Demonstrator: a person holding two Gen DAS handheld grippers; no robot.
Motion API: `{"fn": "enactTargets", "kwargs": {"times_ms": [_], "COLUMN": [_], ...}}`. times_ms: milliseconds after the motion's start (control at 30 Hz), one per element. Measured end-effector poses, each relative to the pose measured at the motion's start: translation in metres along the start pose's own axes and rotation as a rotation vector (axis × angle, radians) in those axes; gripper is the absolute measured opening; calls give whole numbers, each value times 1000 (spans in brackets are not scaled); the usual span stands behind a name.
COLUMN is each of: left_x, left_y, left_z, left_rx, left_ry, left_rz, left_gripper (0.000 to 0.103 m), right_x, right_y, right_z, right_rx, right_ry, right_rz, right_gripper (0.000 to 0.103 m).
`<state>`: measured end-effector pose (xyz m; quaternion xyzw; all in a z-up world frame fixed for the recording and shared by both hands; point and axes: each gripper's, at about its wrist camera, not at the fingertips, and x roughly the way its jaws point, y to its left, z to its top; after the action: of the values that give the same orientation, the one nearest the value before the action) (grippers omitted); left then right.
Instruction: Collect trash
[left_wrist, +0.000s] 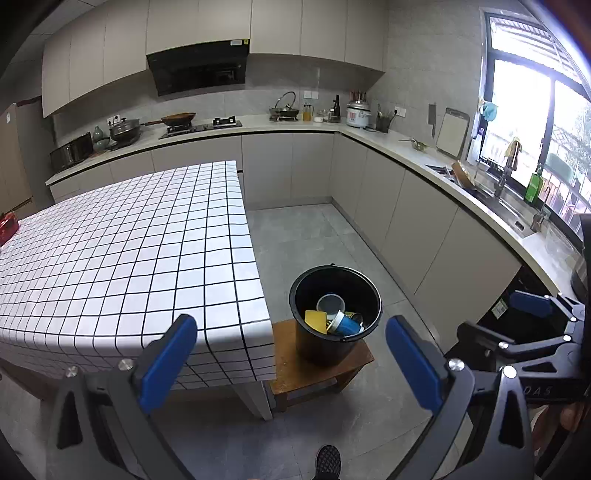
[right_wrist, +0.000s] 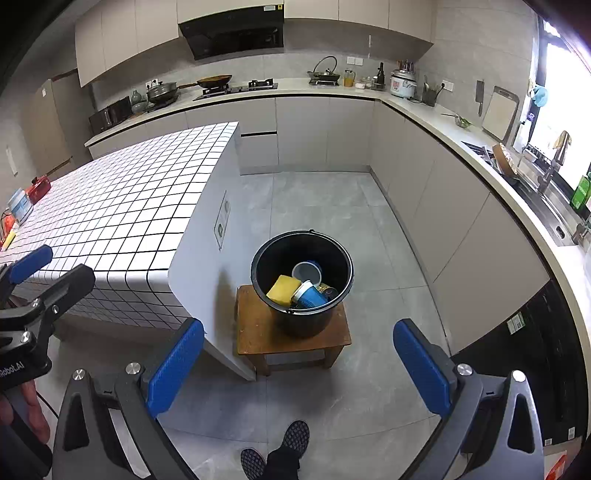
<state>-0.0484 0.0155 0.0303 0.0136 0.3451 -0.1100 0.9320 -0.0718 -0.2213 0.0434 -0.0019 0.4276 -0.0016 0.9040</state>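
Observation:
A black bucket (left_wrist: 334, 347) stands on a low wooden stool (left_wrist: 291, 373) beside the table's corner; it also shows in the right wrist view (right_wrist: 303, 317). Inside lie a yellow sponge (right_wrist: 283, 289), a blue cup (right_wrist: 309, 296), a grey lid (right_wrist: 306, 272) and a can (right_wrist: 328, 289). My left gripper (left_wrist: 291, 365) is open and empty, held above and short of the bucket. My right gripper (right_wrist: 298, 365) is open and empty, also above the floor in front of the stool.
A table with a white checked cloth (left_wrist: 122, 258) fills the left. A red item (right_wrist: 38, 188) and small packets (right_wrist: 18, 206) lie at its far left edge. Kitchen counters (left_wrist: 480, 192) run along the back and right, with a sink (right_wrist: 543, 206). The person's shoe (right_wrist: 291, 439) is on the grey floor.

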Motion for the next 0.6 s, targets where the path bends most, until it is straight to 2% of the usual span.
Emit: {"fn": "enactTargets", "kwargs": {"times_ms": [600], "left_x": [-6], "left_y": [-1], "left_z": [-11], "left_rx": [-9], "left_ry": [-5], "left_rz": [11], "left_gripper": [103], "right_x": [-13], "right_y": [-4], "right_z": [-2], "right_rx": [8], "right_ry": [-26], "right_rz": [6], "right_gripper": [103]}}
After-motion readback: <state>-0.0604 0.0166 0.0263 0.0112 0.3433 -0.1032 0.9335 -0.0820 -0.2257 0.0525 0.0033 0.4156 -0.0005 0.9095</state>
